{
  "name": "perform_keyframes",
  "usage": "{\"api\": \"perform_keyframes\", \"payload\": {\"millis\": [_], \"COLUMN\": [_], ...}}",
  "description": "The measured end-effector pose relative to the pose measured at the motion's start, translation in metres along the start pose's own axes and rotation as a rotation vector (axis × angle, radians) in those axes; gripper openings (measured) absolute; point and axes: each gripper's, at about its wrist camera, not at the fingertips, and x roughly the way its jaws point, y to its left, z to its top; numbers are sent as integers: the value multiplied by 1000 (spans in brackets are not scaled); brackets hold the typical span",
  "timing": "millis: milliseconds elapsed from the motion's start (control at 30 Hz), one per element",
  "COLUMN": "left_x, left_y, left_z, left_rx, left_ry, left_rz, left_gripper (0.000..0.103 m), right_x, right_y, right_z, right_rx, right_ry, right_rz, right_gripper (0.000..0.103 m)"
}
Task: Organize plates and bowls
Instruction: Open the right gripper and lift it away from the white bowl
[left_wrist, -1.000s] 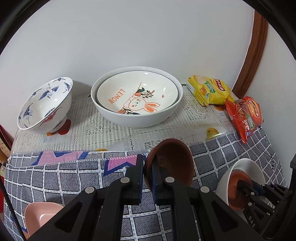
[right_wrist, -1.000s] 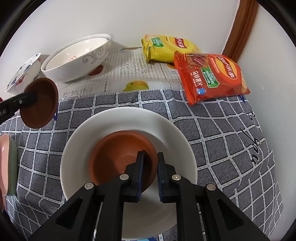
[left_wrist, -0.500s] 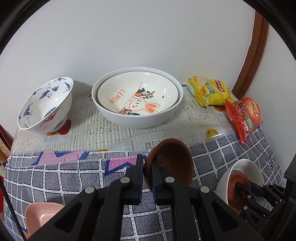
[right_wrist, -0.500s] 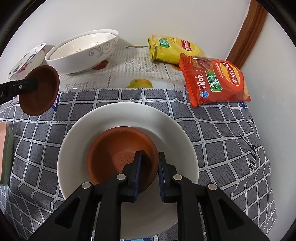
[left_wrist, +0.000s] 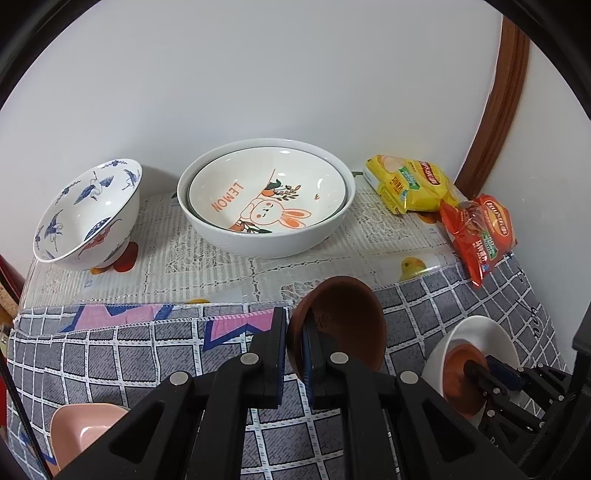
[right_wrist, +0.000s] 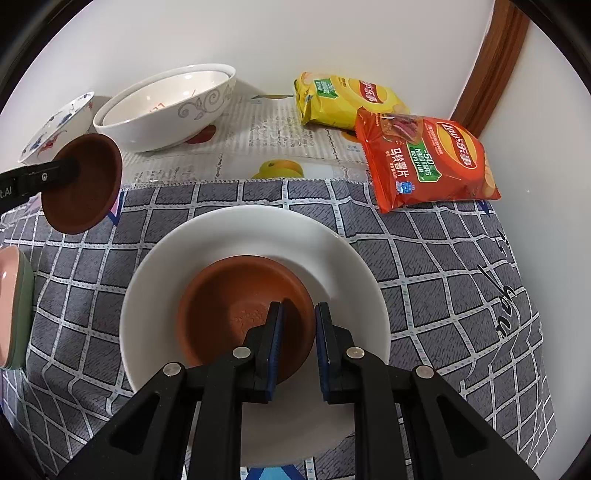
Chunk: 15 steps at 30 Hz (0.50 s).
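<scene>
A small brown clay saucer (left_wrist: 343, 325) is pinched by its rim in the jaws of the left gripper (left_wrist: 295, 347) and held tilted above the grey checked cloth (left_wrist: 110, 354). A second brown clay saucer (right_wrist: 240, 310) lies in the white round plate (right_wrist: 332, 266); its rim stands between the slightly spread jaws of the right gripper (right_wrist: 298, 332), though contact cannot be told. The held saucer should be levelled, centred over the other and lowered gently.

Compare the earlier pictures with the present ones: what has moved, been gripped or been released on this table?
Nothing visibly changed. The left gripper still clamps one terracotta saucer in the air. The right gripper stays closed on the rim of the second terracotta saucer, which lies in the white plate. The blue-and-white bowl and the red crisp packet have not moved.
</scene>
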Motion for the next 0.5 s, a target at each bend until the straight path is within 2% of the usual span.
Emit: {"api": "perform_keyframes", "payload": {"millis": [300, 500], "left_x": [-17, -35], "left_y": [-17, -43], "left_z": [-1, -7], "left_rx": [27, 71], "left_ry": [-30, -51], "left_rz": [-58, -123], "left_gripper": [8, 8], "right_x": [-48, -74], "right_y": [-20, -50], "right_z": [-3, -10], "right_rx": [48, 104], "right_ry": [-104, -152], "right_rz": [50, 36], "right_gripper": [17, 19]}}
